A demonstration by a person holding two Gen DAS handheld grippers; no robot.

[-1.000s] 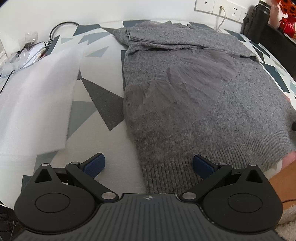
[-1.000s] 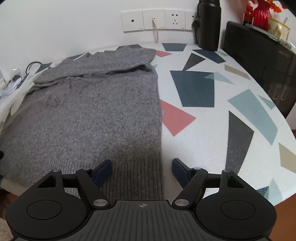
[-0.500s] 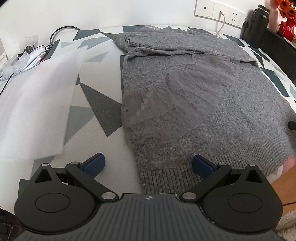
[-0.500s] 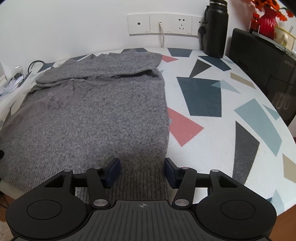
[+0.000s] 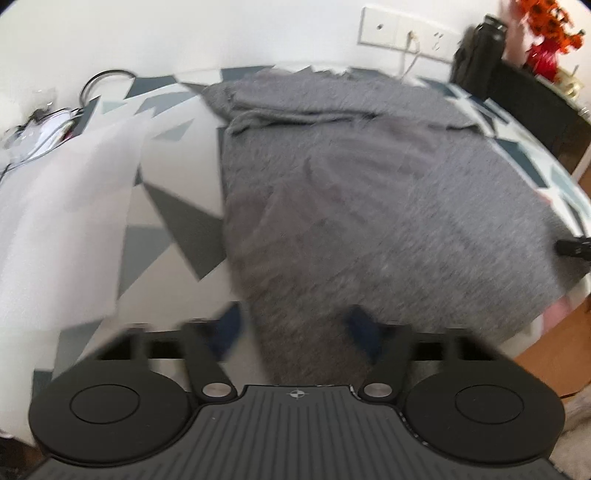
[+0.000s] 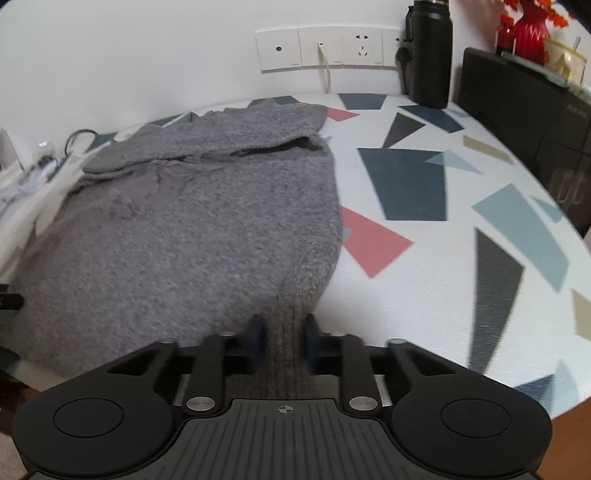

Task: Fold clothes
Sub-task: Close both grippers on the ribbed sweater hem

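Right tongs on sweater hem

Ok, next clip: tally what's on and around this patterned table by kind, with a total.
Grey sweater: 1
White foam sheet: 1
Black flask: 1
Red vase with flowers: 1
Wall socket panel: 1
Black cabinet: 1
Tongs: 2, left tongs and right tongs
Total: 8
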